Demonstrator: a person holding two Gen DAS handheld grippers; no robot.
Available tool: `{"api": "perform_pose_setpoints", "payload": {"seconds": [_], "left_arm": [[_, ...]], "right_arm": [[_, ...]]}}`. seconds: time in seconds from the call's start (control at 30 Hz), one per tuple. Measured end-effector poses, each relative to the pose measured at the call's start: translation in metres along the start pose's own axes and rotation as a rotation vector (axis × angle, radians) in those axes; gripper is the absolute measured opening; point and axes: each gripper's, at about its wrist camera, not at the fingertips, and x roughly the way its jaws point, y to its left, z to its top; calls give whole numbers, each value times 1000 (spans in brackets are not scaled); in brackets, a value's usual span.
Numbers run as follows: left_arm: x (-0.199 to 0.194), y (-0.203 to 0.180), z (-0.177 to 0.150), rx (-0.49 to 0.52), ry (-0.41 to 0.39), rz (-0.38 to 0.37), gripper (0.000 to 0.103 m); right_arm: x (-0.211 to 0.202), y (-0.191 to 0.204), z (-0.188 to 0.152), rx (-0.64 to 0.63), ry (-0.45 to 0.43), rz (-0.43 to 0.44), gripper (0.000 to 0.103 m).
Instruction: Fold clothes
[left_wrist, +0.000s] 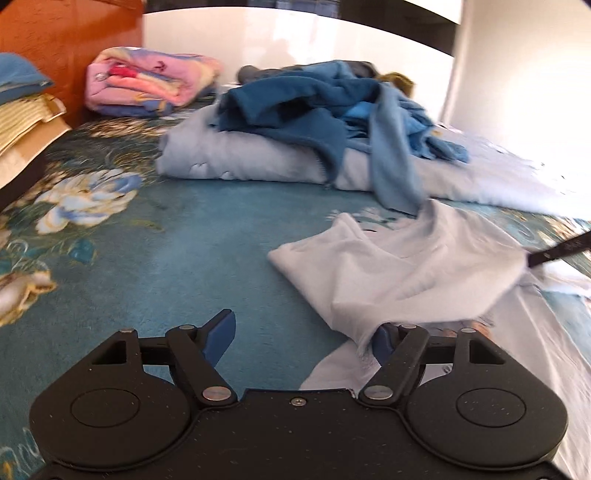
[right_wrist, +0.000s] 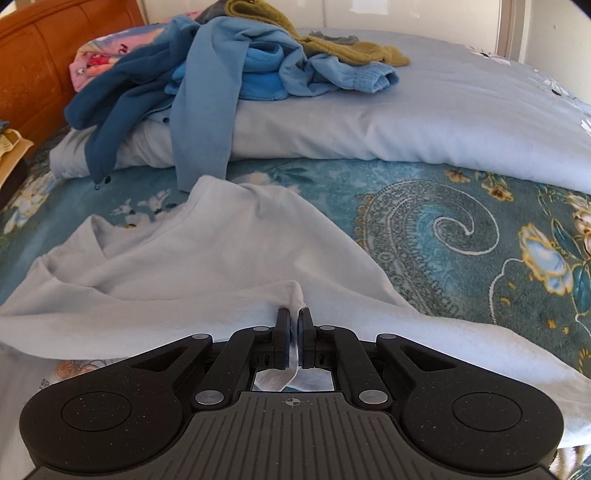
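Observation:
A pale blue shirt (left_wrist: 399, 266) lies partly lifted on the teal floral bedspread (left_wrist: 177, 251). It also shows in the right wrist view (right_wrist: 207, 258). My right gripper (right_wrist: 294, 317) is shut on a pinched fold of the shirt's edge, with fabric running between its fingers. Its dark tip shows in the left wrist view (left_wrist: 554, 253), holding the shirt's right side up. My left gripper (left_wrist: 303, 332) is open; the shirt's near edge drapes over its right finger (left_wrist: 382, 341), the left finger (left_wrist: 221, 332) is bare.
A pile of blue garments (left_wrist: 317, 107) and an olive one (right_wrist: 332, 40) sits on a folded pale blue duvet (right_wrist: 369, 125) behind the shirt. A pink folded blanket (left_wrist: 147, 79) lies by the orange headboard (left_wrist: 66, 44). Stacked items (left_wrist: 26, 110) are at the left.

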Motion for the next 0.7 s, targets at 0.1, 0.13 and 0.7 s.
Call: {"api": "perform_pose_setpoints", "payload": {"seconds": [0.1,0.13,0.7], "left_arm": [[-5,4,1,-9,51,-63,77],[-7,5,1,-13,71,-86,77],[99,43,50,-418,175,-164,42]], "right_arm": [[3,0,0,-9,5,-7,3],[4,-1,-1,-4,6,-4,3],[0,-2,-1,-5,4,5,3]]}}
